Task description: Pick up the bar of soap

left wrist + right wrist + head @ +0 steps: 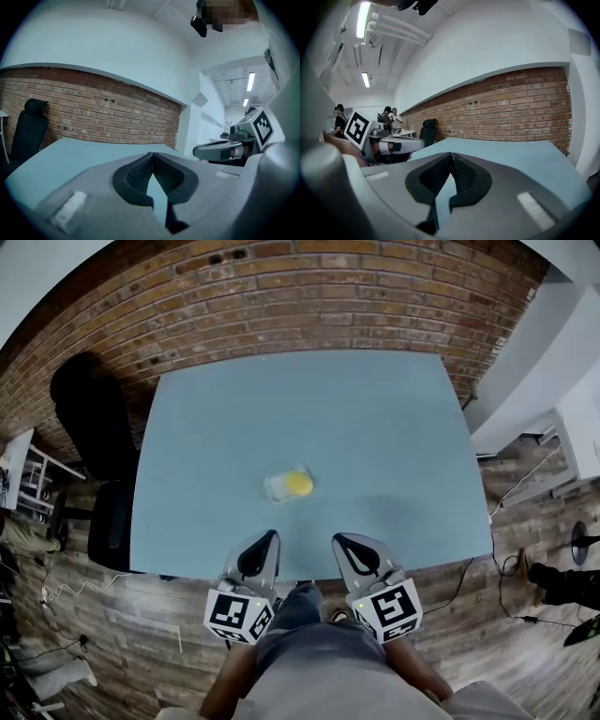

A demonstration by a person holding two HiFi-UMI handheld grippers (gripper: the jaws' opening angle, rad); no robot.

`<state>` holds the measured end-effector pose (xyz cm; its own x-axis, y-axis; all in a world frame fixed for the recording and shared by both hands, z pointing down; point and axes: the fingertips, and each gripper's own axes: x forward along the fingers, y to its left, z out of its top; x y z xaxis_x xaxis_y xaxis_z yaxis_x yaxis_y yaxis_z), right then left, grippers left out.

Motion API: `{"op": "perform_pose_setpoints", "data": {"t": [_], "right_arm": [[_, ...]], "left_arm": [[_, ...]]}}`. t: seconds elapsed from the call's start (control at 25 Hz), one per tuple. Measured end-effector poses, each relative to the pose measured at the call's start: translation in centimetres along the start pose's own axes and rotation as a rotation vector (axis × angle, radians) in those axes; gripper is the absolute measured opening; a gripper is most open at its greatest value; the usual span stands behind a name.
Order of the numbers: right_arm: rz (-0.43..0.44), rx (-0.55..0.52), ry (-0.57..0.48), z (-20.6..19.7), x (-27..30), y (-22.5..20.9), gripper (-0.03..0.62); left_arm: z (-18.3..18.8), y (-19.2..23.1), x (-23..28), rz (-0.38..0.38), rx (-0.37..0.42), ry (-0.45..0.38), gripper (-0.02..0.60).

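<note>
A yellow bar of soap [298,484] in a clear wrapper lies near the middle of the pale blue table [375,427]. Both grippers hover at the table's near edge, short of the soap. My left gripper [271,536] sits below and slightly left of it, jaws shut and empty, tips meeting [151,154]. My right gripper [337,540] sits below and right of it, also shut with nothing held, tips together [450,154]. The soap is hidden in both gripper views.
A brick wall [281,296] runs behind the table. A black office chair [89,427] stands at the table's left side. Cables lie on the wooden floor at right [511,596]. People stand far off in the right gripper view [391,117].
</note>
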<state>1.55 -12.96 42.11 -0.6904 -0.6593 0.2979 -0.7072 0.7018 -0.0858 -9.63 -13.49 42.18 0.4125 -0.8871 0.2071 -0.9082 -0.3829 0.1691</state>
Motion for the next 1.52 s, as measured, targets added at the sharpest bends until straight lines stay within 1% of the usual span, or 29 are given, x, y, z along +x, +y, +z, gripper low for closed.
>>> {"op": "perform_pose_setpoints", "data": {"t": [0.12, 0.32, 0.44, 0.56, 0.8, 0.96, 1.08, 1.24, 1.36, 1.4, 1.52], "right_arm": [[-0.005, 0.004, 0.017, 0.5, 3.0, -0.4, 0.002], [-0.021, 0.004, 0.056, 0.5, 7.8, -0.8, 0.002], [-0.030, -0.004, 0.075, 0.5, 9.9, -1.0, 0.002], [-0.047, -0.004, 0.089, 0.3, 11.3, -1.5, 0.002], [-0.067, 0.008, 0.129, -0.8, 13.5, -2.5, 0.002], [-0.046, 0.018, 0.154, -2.1, 15.0, -3.0, 0.002], [-0.048, 0.023, 0.184, -3.3, 15.9, -3.5, 0.002], [-0.052, 0.061, 0.233, -5.2, 16.8, -3.9, 0.002], [-0.066, 0.085, 0.244, -6.3, 17.6, -4.6, 0.002], [-0.069, 0.092, 0.253, -6.8, 17.6, -4.8, 0.002], [-0.075, 0.113, 0.298, -8.4, 16.7, -5.0, 0.002]], "left_arm": [[0.2, 2.7, 1.9, 0.002, 0.011, 0.028, 0.003], [0.0, 5.9, 5.3, -0.049, 0.022, 0.057, 0.003], [-1.1, 7.9, 7.2, -0.055, 0.046, 0.093, 0.003], [-2.6, 9.0, 8.9, -0.086, 0.039, 0.137, 0.003], [-6.0, 9.7, 11.7, -0.161, 0.046, 0.255, 0.002], [-8.1, 9.8, 13.6, -0.204, 0.063, 0.326, 0.003], [-9.4, 10.2, 15.1, -0.224, 0.099, 0.366, 0.003], [-10.8, 10.7, 16.9, -0.243, 0.171, 0.431, 0.003], [-12.2, 10.9, 18.1, -0.266, 0.224, 0.491, 0.003], [-12.8, 10.6, 18.3, -0.275, 0.230, 0.510, 0.003], [-14.8, 9.2, 18.5, -0.300, 0.210, 0.548, 0.003]]}}
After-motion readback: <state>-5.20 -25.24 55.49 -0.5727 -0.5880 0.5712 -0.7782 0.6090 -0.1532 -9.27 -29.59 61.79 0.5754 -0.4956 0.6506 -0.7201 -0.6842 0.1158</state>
